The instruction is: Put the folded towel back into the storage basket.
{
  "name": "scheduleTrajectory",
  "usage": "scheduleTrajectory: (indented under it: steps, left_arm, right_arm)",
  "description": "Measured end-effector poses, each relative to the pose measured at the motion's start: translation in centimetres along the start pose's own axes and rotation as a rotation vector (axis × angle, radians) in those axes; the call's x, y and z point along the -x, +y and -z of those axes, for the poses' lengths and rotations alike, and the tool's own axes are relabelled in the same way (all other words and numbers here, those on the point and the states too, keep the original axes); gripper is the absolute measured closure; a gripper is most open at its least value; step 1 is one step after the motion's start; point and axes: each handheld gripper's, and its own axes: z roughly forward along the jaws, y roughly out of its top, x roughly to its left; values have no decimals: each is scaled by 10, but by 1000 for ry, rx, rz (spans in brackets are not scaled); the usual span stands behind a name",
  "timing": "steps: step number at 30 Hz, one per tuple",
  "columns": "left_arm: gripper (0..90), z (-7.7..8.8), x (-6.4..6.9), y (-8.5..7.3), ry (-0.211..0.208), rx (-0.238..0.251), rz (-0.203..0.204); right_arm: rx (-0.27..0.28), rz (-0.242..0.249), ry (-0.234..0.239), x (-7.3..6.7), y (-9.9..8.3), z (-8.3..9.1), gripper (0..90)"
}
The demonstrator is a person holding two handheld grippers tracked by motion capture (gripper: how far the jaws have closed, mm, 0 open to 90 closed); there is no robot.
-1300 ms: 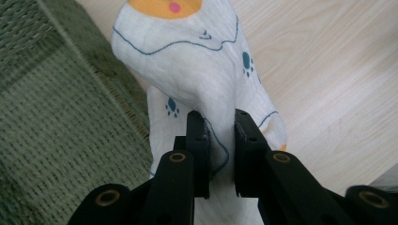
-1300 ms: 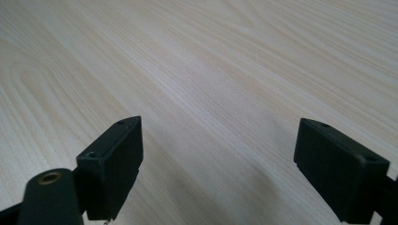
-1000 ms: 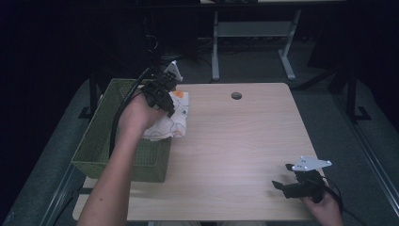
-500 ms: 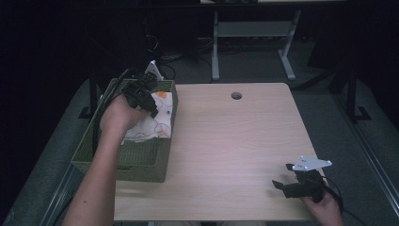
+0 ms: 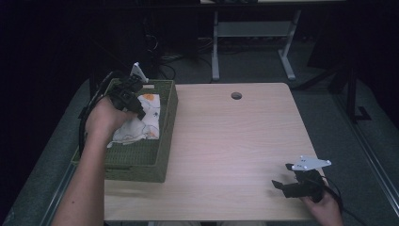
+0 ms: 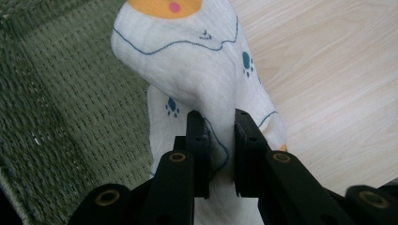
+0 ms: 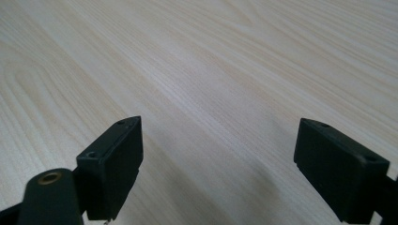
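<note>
A white cloth (image 5: 141,123) printed with blue paw marks and an orange patch hangs over the inside of a green woven basket (image 5: 165,136) at the table's left edge. My left gripper (image 5: 137,110) is shut on a bunched fold of that cloth (image 6: 202,89), pinched between its two black jaws, with the basket's weave (image 6: 61,103) to the left in the left gripper view. My right gripper (image 5: 278,186) rests low at the table's near right corner, jaws wide open with nothing between its fingers (image 7: 112,159), over bare wood (image 7: 211,84).
The light wooden table (image 5: 235,141) has a round cable hole (image 5: 236,95) near its far edge. A desk frame (image 5: 249,42) and cables stand behind it in the dark. Grey floor runs along both sides.
My left gripper has carried the cloth leftward from the basket's right rim to over the basket's inside. The right gripper has stayed where it was.
</note>
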Motion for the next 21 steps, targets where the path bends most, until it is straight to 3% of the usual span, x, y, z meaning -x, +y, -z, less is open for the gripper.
scheduleTrajectory:
  steps: [12,21]
  left_arm:
    - [792,-15,-25,-14,-20,-26,33]
    - [792,-27,-39,-20,-32,-35,25]
  right_arm:
    - [1,-4,0,1,0,-1,157]
    - [-6,-6,2,2,1,-3,157]
